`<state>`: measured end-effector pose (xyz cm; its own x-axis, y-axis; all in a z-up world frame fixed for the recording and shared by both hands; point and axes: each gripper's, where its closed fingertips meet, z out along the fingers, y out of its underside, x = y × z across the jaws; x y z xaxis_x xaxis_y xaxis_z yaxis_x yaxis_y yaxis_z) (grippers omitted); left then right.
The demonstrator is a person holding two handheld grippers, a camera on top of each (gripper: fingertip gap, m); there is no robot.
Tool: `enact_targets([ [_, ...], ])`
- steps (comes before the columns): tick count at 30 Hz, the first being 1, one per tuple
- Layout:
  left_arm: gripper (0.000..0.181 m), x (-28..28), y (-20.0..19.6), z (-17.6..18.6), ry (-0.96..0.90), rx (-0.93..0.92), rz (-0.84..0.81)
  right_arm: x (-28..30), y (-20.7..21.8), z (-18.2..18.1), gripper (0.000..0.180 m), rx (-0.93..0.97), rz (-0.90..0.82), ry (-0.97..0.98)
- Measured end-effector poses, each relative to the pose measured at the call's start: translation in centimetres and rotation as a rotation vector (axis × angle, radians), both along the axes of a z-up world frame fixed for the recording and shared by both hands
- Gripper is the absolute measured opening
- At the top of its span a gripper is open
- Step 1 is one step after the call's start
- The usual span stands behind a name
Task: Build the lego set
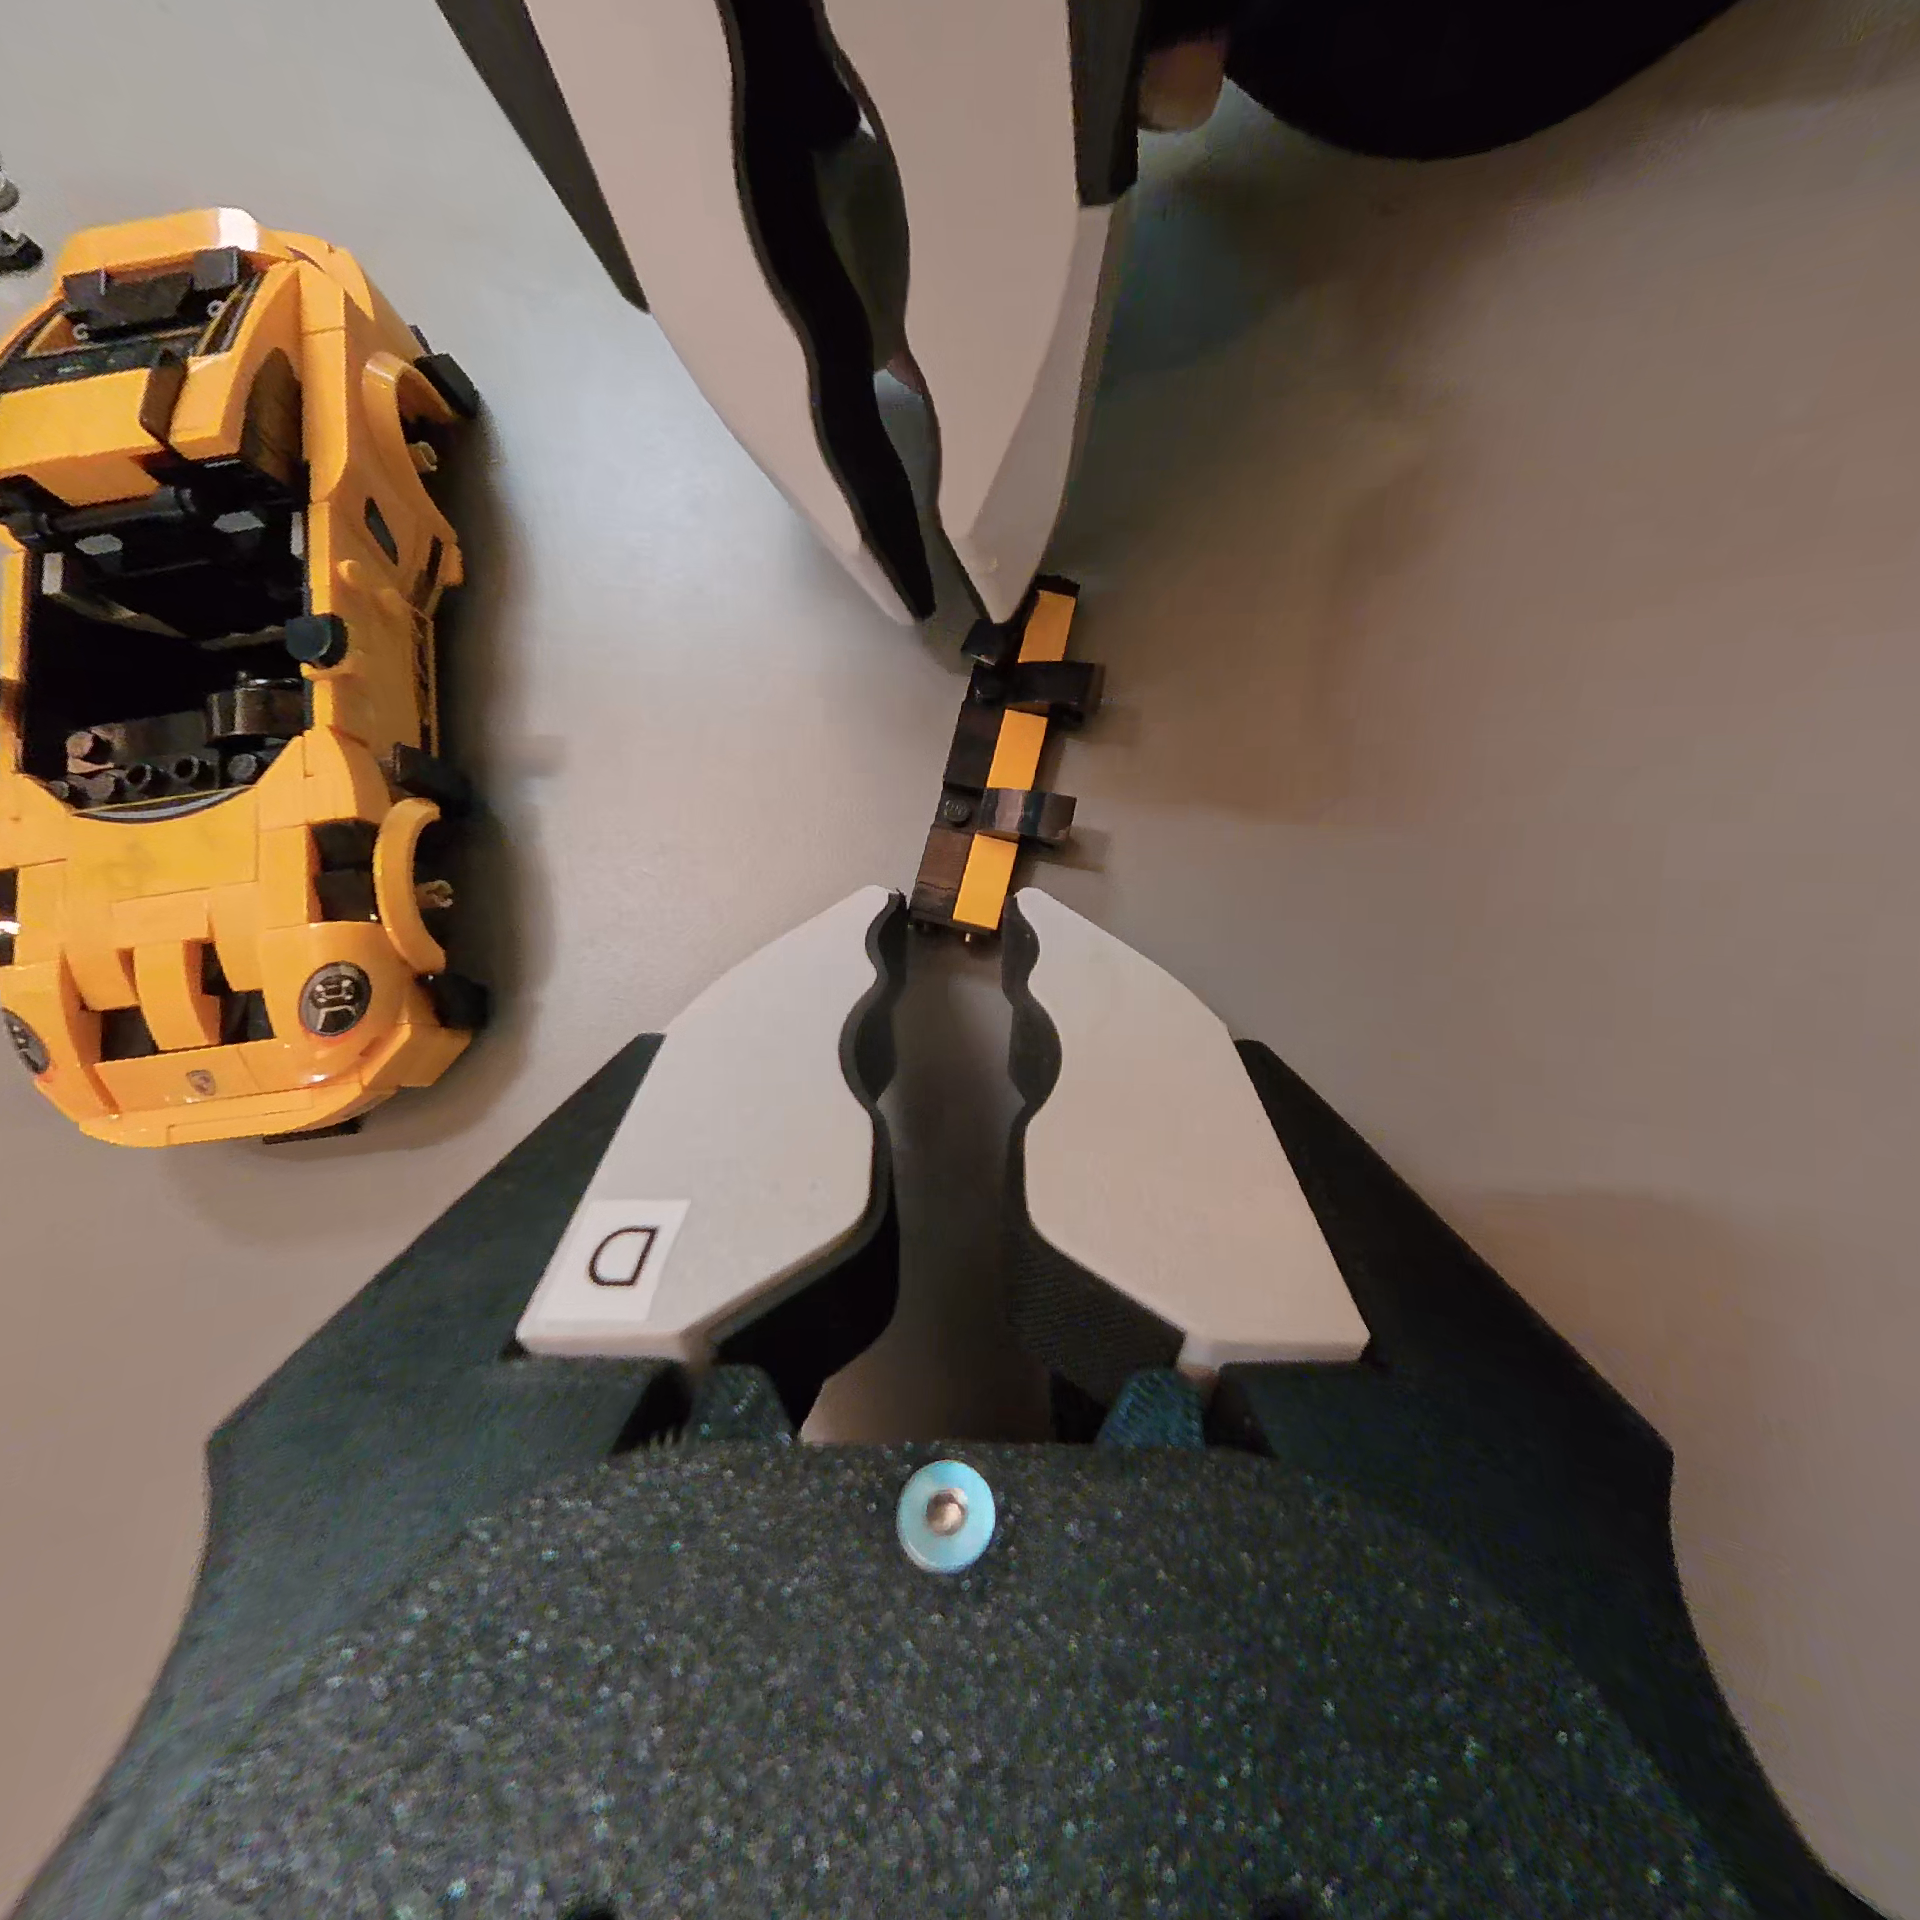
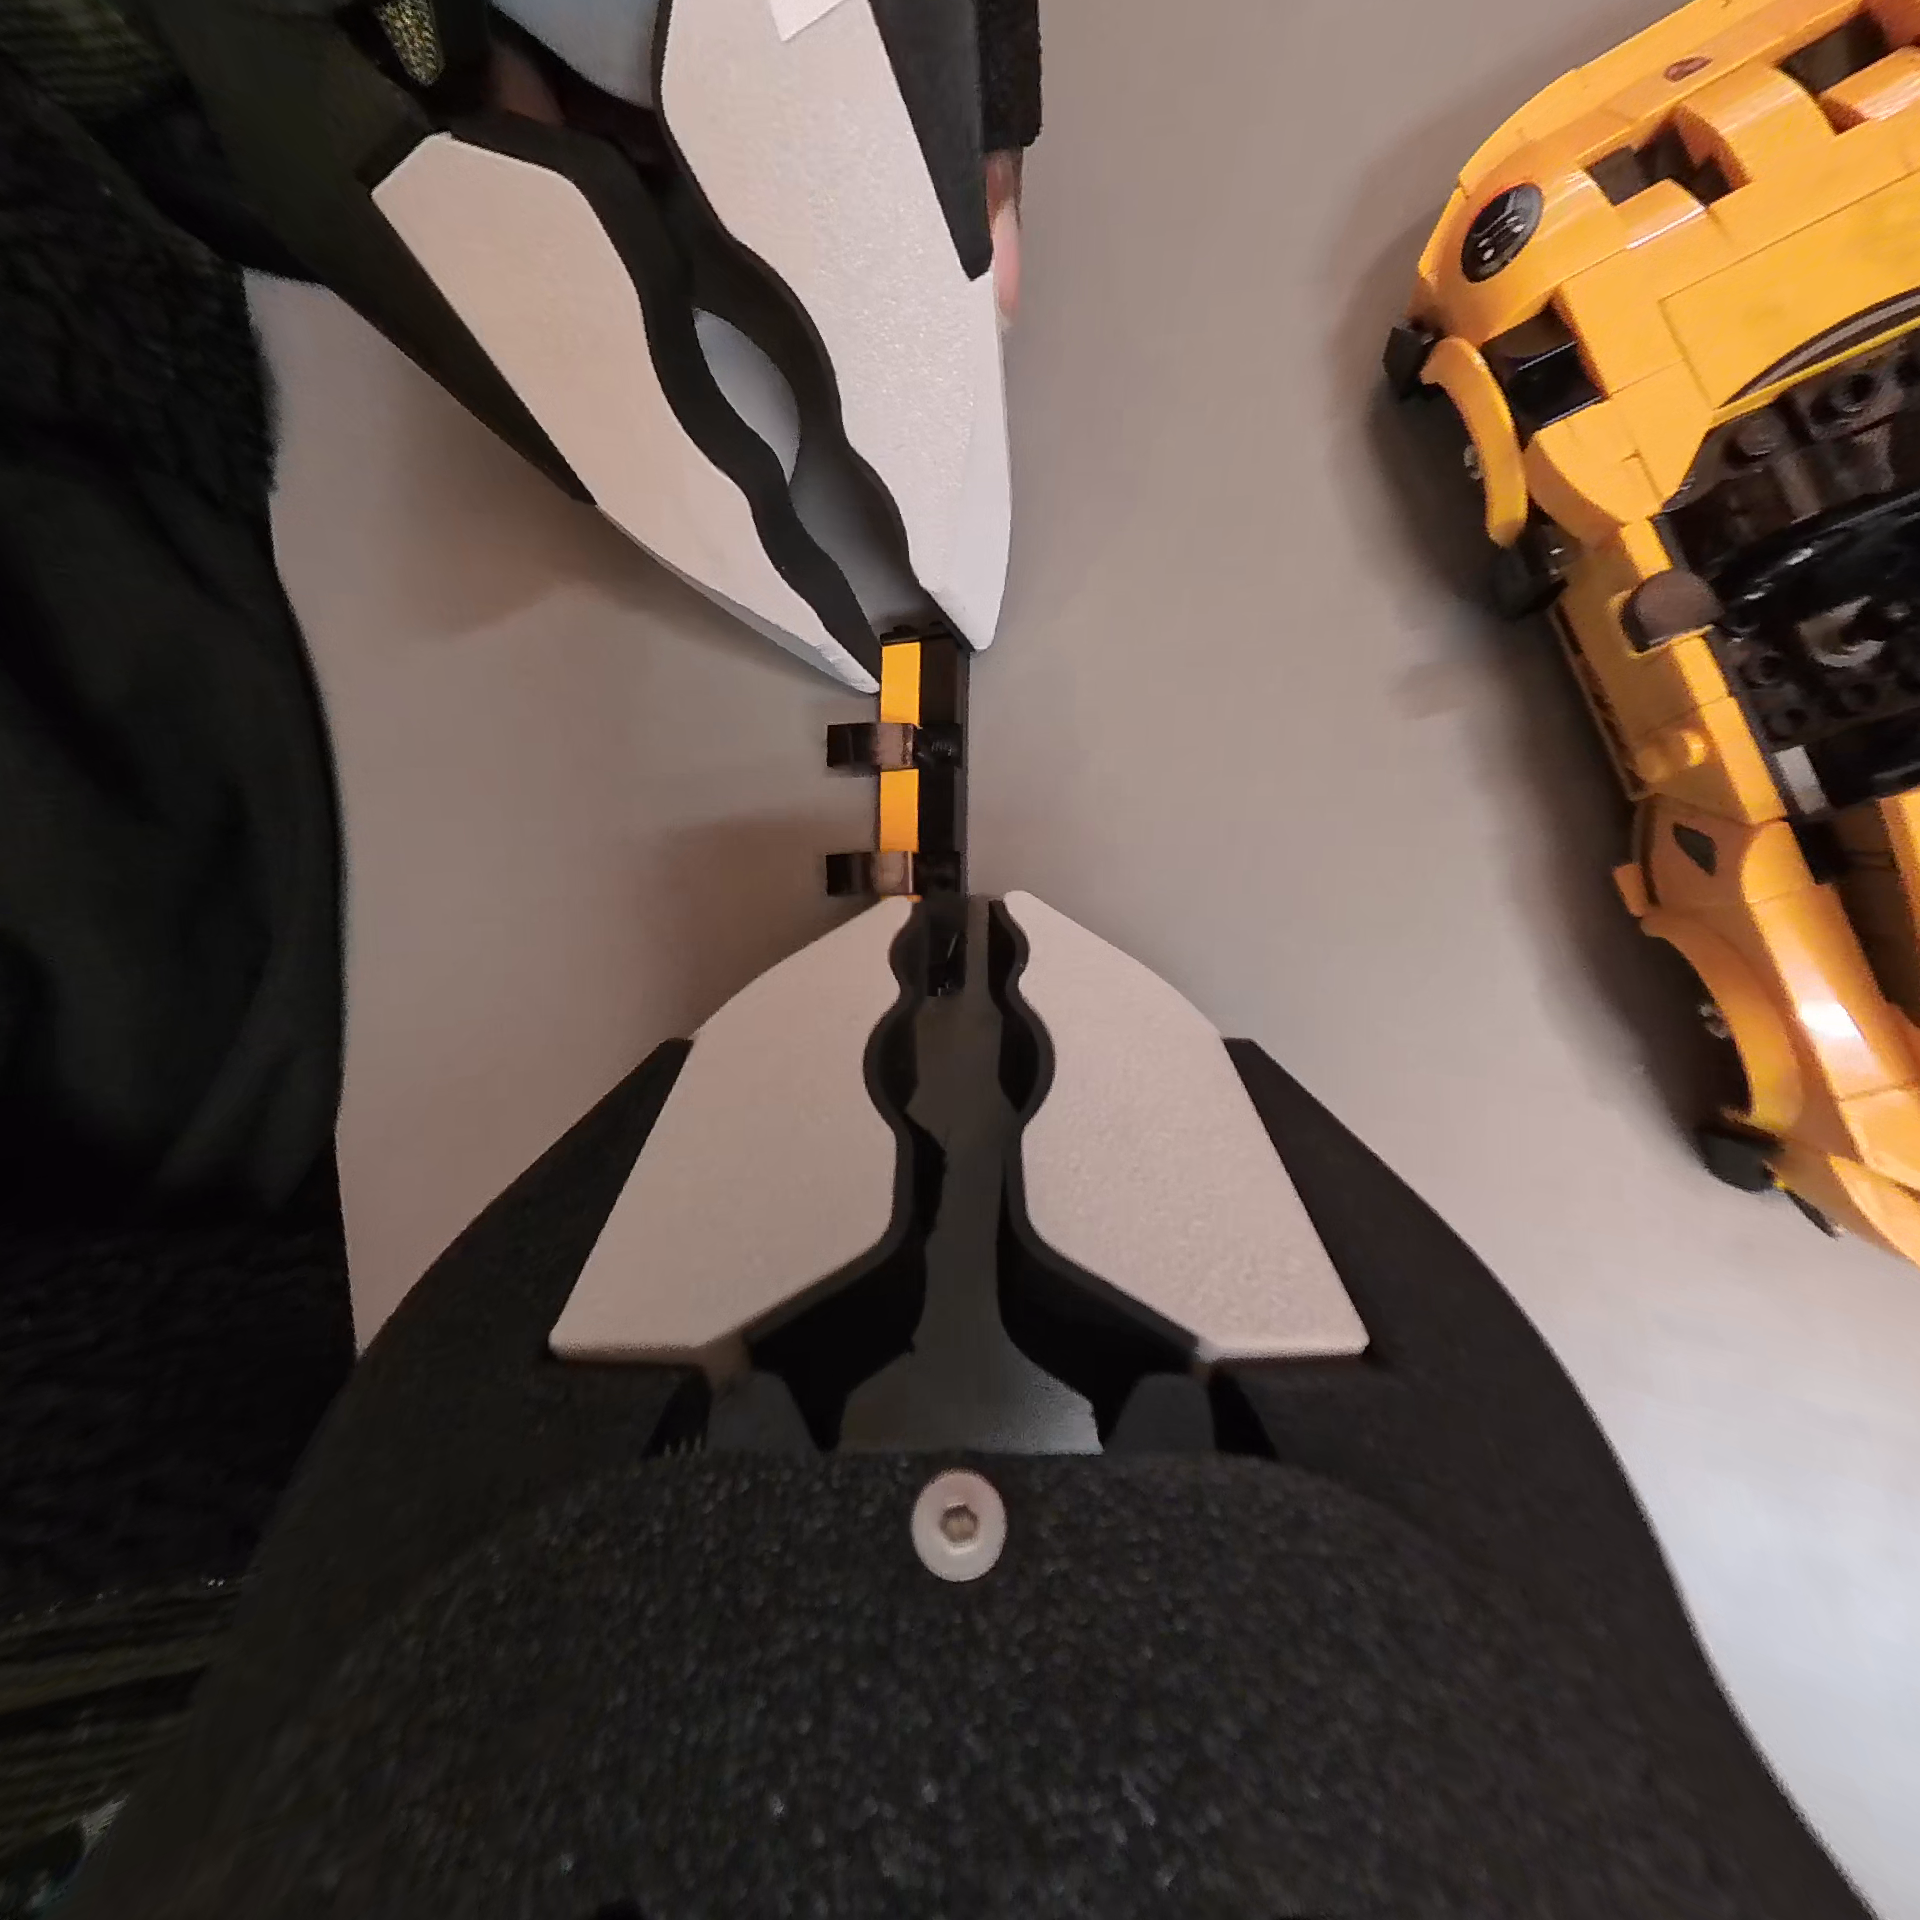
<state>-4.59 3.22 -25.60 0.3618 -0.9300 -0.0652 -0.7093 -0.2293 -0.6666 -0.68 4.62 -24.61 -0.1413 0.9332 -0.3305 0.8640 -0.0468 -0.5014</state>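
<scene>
A narrow black-and-yellow Lego strip [image 1: 1013,748] with two black clips on its side is held above the grey table between both grippers. My left gripper [image 1: 956,909] is shut on its near end. My right gripper [image 1: 987,613] comes in from the top and pinches the far end. In the right wrist view the strip [image 2: 899,810] runs from my right gripper [image 2: 951,914] up to the left gripper [image 2: 925,644]. The yellow Lego car [image 1: 208,675], roof open, black interior showing, lies on the table to the left; it also shows in the right wrist view [image 2: 1714,623].
The grey table [image 1: 1455,727] lies under everything. Small dark pieces [image 1: 12,249] lie at the far left edge beyond the car. A person's dark sleeve [image 2: 125,727] fills the left side of the right wrist view. The tips of one gripper are about 5 cm away from the tips of the other.
</scene>
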Motion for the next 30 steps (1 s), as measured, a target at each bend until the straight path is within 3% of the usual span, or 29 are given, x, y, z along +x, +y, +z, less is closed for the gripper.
enact_targets([
  [30, 0.017, 0.00, -0.15, 0.00, -0.007, -0.011, -0.006, 0.35, -0.73, -0.81, 0.009, -0.072, 0.175, -0.124],
])
